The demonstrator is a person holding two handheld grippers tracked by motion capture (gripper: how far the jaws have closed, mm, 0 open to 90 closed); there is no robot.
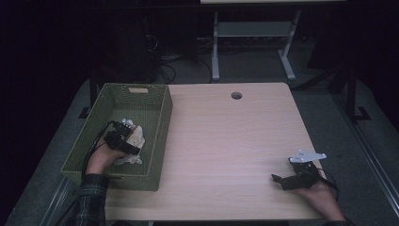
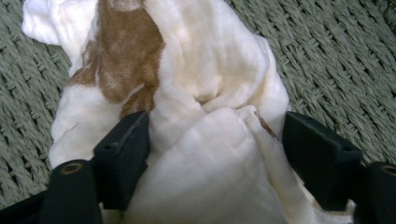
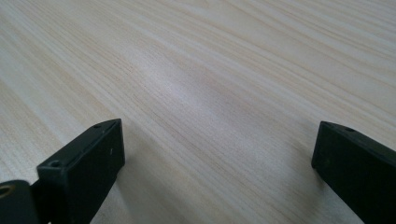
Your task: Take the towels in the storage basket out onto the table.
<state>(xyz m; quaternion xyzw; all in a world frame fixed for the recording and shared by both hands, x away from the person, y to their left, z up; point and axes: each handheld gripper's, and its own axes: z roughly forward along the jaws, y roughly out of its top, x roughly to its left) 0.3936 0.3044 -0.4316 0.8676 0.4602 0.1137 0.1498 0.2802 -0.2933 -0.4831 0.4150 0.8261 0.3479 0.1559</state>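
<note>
Down on the woven floor of the green basket (image 1: 158, 123), near its front-right part, lay the crumpled white cloth (image 1: 133, 140) with a brown stain, and the left gripper (image 1: 123, 139) stood right over it. Its 2 black jaws were spread to either side of the bunched fabric; in the left gripper view the cloth (image 2: 205, 116) filled the gap between them, the left jaw touching a fold, the right jaw just beside the cloth's edge. The jaws stood apart, so the gripper looked released rather than clamped on the fabric. The basket itself sat along the left edge of the tabletop (image 1: 226, 141).

Judging from that, the step in hand was either setting the cloth down in the basket or readying to take it up; the frames did not settle which. A pick-up would have called for closing the jaws on the thick central fold, then lifting straight over the basket wall. A drop would have called only for pulling the hand back without snagging loose fabric.

Near the front-right corner of the tabletop the right gripper (image 1: 282, 179) rested idle, jaws wide apart over bare wood (image 3: 210, 93).
</note>
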